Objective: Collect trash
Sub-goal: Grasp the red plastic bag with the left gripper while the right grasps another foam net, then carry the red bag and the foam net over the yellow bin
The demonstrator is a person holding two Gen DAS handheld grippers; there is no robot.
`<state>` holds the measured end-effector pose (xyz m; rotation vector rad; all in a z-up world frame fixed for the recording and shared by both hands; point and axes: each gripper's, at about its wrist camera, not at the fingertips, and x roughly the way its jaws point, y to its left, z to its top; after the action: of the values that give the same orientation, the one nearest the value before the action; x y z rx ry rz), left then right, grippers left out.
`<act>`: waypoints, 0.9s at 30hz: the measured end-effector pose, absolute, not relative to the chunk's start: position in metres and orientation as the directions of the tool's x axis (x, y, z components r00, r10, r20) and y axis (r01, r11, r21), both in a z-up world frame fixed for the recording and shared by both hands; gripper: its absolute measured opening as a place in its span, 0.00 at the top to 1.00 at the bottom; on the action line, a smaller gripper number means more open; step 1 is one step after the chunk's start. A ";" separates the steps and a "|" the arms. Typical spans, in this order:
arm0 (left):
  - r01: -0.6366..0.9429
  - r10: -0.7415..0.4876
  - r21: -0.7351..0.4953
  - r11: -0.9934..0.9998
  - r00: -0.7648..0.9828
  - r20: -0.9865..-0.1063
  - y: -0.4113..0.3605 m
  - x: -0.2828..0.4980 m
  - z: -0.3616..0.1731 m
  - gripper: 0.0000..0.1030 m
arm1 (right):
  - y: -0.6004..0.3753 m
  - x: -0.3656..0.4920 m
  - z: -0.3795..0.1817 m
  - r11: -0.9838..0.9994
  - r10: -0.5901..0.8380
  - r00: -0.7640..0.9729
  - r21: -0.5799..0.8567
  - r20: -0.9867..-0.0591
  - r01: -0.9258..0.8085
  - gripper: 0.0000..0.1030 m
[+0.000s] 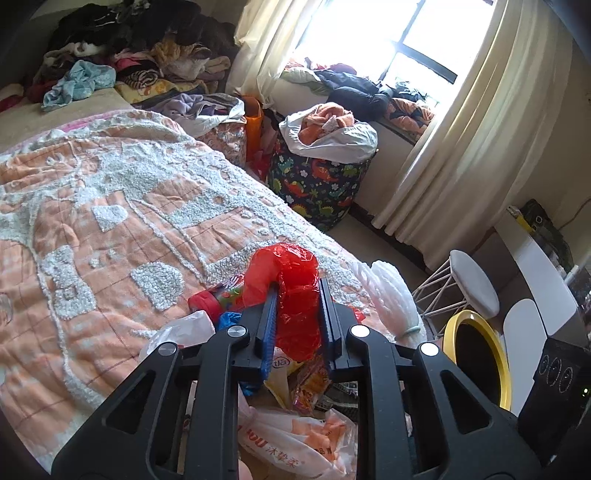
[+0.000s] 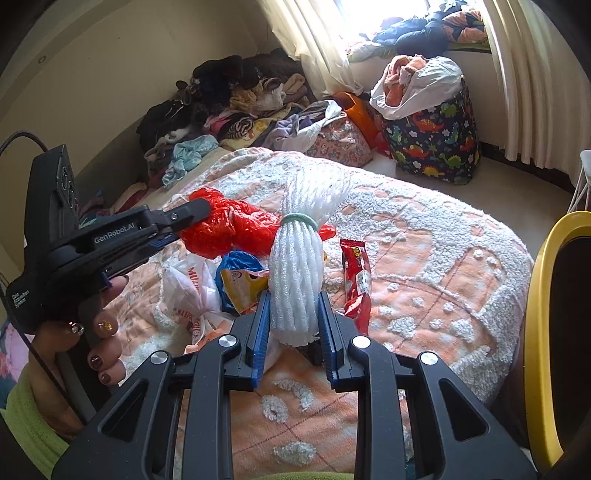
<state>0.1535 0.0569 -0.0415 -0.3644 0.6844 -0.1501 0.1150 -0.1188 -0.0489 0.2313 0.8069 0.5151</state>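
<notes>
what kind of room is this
Most likely a lived-in bedroom: a bed with an orange and white blanket, clothes heaped at its far end, and a curtained window with a laundry bag below.

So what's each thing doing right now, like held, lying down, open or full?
left gripper: shut on red plastic bag, lifted
right gripper: shut on white foam net bundle, upright
red snack wrapper: lying on the bedspread
blue and yellow packet: lying crumpled
yellow-rimmed bin: open
dinosaur basket: overfull with clothes
</notes>
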 end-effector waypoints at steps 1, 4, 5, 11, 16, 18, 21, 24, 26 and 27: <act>0.020 -0.255 -0.377 0.926 0.770 -0.585 0.056 0.153 -0.039 0.86 | -0.120 0.113 -0.047 0.853 0.522 0.581 0.389 -0.624 -0.348 0.77; 0.030 -0.258 -0.380 0.924 0.783 -0.566 0.054 0.149 -0.030 0.87 | -0.124 0.110 -0.041 0.852 0.523 0.594 0.390 -0.612 -0.349 0.77; 0.035 -0.259 -0.379 0.925 0.787 -0.560 0.052 0.147 -0.027 0.87 | -0.126 0.109 -0.038 0.852 0.524 0.598 0.389 -0.606 -0.351 0.77; 0.064 -0.271 -0.377 0.924 0.804 -0.529 0.046 0.139 -0.012 0.88 | -0.136 0.103 -0.025 0.852 0.523 0.626 0.386 -0.579 -0.354 0.77; 0.096 -0.286 -0.363 0.927 0.807 -0.516 0.037 0.134 -0.004 0.88 | -0.147 0.098 -0.015 0.857 0.512 0.656 0.387 -0.555 -0.341 0.78; 0.106 -0.288 -0.354 0.929 0.807 -0.516 0.032 0.132 -0.003 0.89 | -0.153 0.096 -0.012 0.860 0.504 0.669 0.388 -0.547 -0.331 0.78; 0.125 -0.302 -0.349 0.929 0.802 -0.515 0.024 0.130 -0.002 0.89 | -0.165 0.094 -0.007 0.866 0.491 0.686 0.386 -0.537 -0.317 0.78; 0.145 -0.315 -0.342 0.928 0.796 -0.516 0.014 0.128 -0.001 0.89 | -0.176 0.093 -0.004 0.870 0.480 0.700 0.392 -0.529 -0.300 0.78; 0.159 -0.324 -0.338 0.928 0.792 -0.518 0.008 0.127 -0.001 0.89 | -0.183 0.091 -0.001 0.873 0.471 0.708 0.394 -0.525 -0.288 0.78; 0.167 -0.331 -0.338 0.926 0.788 -0.519 0.004 0.126 -0.001 0.89 | -0.187 0.091 -0.001 0.874 0.468 0.712 0.396 -0.523 -0.283 0.78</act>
<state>0.1264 0.0043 -0.0007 -0.2824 0.6073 -0.2720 0.0908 -0.1871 -0.0006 0.2986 0.6569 0.4228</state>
